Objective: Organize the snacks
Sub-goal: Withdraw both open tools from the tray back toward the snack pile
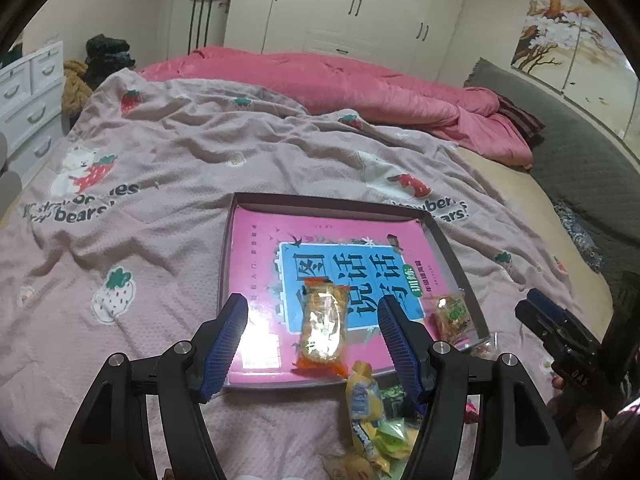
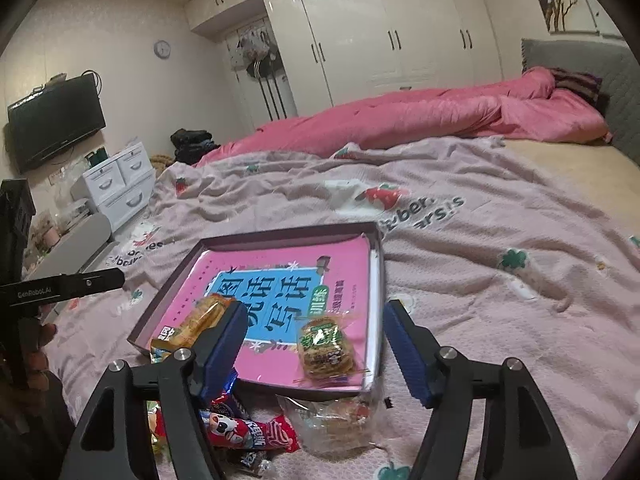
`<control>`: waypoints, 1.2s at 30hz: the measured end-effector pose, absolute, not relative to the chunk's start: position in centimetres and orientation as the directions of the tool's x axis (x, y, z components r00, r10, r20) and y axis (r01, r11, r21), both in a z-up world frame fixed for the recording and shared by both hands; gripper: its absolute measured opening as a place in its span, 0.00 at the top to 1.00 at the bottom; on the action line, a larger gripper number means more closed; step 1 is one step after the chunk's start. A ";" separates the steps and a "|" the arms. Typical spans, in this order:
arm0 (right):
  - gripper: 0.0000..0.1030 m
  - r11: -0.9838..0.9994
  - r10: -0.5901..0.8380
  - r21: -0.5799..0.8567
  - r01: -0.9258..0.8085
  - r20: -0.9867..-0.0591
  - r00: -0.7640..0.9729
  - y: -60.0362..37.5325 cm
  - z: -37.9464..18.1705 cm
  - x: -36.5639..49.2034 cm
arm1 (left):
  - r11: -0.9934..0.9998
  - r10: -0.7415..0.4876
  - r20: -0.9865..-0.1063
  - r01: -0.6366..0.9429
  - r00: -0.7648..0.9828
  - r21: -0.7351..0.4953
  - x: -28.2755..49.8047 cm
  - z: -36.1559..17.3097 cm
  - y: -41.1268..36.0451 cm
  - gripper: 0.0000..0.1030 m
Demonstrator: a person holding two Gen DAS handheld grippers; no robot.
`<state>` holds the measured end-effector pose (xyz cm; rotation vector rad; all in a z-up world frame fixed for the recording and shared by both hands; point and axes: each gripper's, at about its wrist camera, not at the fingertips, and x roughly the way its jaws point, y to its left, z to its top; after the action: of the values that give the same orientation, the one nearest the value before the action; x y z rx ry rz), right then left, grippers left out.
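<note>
Left wrist view: both the left hand-held gripper [image 1: 312, 340] and right hand-held gripper [image 2: 314, 346] stand wide and empty above the shallow box [image 1: 444, 236] on the bed [image 1: 168, 168]. Two cracker packets [image 1: 323, 330] lie inside it. Best reach next for the loose snack pile [image 2: 256, 432] at its near edge, one packet at a time.

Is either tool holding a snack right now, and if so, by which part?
Nothing is held. The left tool and right tool stand open above the tray, each with a snack packet lying loose below.
</note>
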<state>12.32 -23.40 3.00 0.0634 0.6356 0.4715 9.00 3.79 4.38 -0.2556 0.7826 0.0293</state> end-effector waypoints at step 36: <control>0.28 0.855 0.436 0.060 -0.515 -0.620 0.652 -19.7 4.5 4.7 | 0.982 -0.097 -0.729 -0.054 0.678 -0.180 3.5 4.4 2.9 0.33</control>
<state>4.69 -19.68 4.54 -0.1255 0.6692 0.5411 3.50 2.92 4.38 -0.1931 0.8271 -0.0243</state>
